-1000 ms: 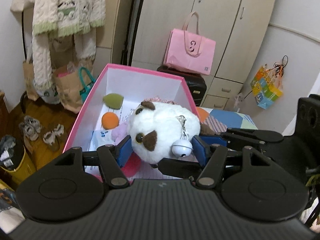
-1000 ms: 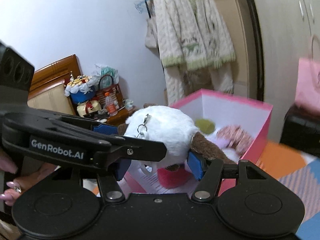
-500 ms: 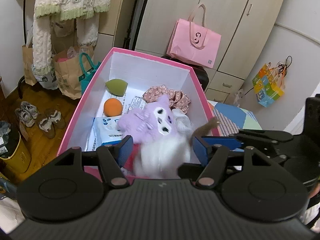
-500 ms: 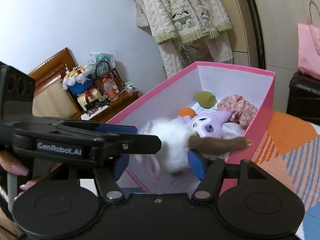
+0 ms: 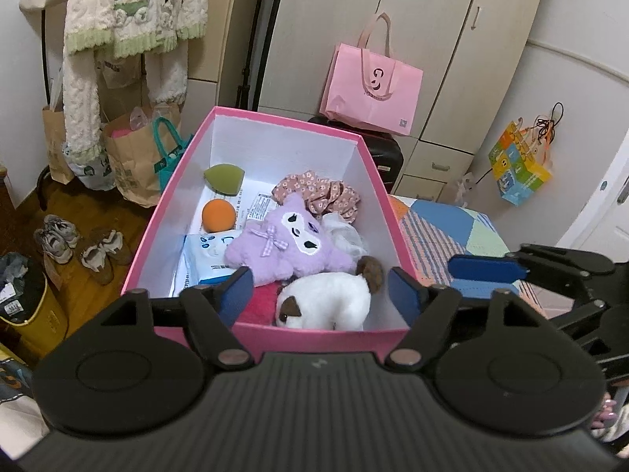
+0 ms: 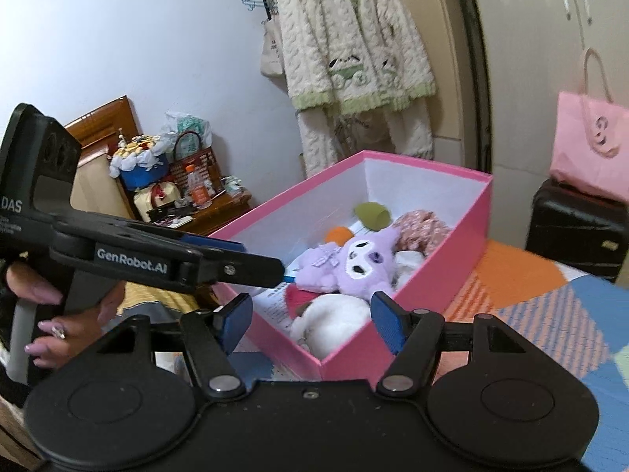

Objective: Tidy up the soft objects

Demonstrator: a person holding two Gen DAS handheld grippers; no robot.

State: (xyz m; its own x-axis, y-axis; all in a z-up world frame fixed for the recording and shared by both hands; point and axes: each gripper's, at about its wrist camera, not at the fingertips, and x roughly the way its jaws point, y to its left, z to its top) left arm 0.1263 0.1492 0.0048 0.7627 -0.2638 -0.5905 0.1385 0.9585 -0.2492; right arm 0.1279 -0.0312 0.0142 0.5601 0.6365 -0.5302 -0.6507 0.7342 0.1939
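Observation:
A white plush dog with brown patches (image 5: 326, 305) lies in the near end of the pink box (image 5: 157, 212), beside a purple plush (image 5: 291, 238). The box also holds a floral scrunchie (image 5: 318, 194), an orange sponge ball (image 5: 218, 215), a green sponge (image 5: 225, 173) and a wipes pack (image 5: 208, 253). My left gripper (image 5: 320, 295) is open and empty just above the box's near edge. My right gripper (image 6: 310, 314) is open and empty, over the box's near corner (image 6: 326, 362), with the white plush (image 6: 334, 320) between its fingers' line of sight.
The box stands on a patchwork quilt (image 5: 444, 232). A pink tote (image 5: 371, 90) on a black suitcase and wardrobe doors stand behind. Paper bags (image 5: 129, 161), shoes (image 5: 78, 242) and a hanging knit cardigan (image 5: 129, 11) are at the left. A cluttered wooden stand (image 6: 188, 204) shows in the right view.
Both grippers held the white plush dog a second ago. They opened, the plush dropped into the near end of the box, and both grippers drew back slightly.

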